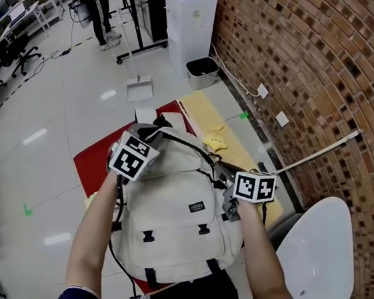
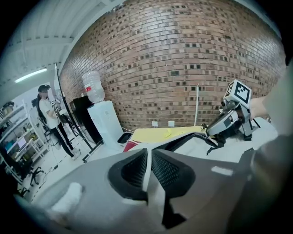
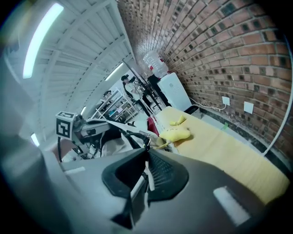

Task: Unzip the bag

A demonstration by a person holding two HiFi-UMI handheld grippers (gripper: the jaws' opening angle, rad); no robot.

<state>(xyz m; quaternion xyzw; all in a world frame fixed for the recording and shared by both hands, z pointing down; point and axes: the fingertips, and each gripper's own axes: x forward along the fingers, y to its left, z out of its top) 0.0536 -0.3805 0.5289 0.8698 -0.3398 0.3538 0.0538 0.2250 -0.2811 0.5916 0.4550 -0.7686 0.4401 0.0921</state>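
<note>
A cream backpack (image 1: 178, 225) rests in front of me, its front pocket facing up. At its top left corner my left gripper (image 1: 147, 154) is shut on a thin white fold of the bag's fabric (image 2: 145, 171). My right gripper (image 1: 226, 191) is at the bag's upper right side, shut on a pale zip pull (image 3: 145, 171) with a dark cord beside it. A dark gap (image 2: 183, 139) shows along the zip line between the two grippers. Each gripper view shows the other one: the right gripper (image 2: 215, 130) and the left gripper (image 3: 98, 128).
A yellow mat (image 1: 208, 114) with a yellow soft toy (image 1: 216, 142) lies beyond the bag beside a red mat (image 1: 95, 162). A white chair (image 1: 316, 254) is at my right, the brick wall (image 1: 318, 60) behind it. Farther off stand a water dispenser (image 1: 188, 25), a black bin (image 1: 203, 70) and a person (image 1: 96, 1).
</note>
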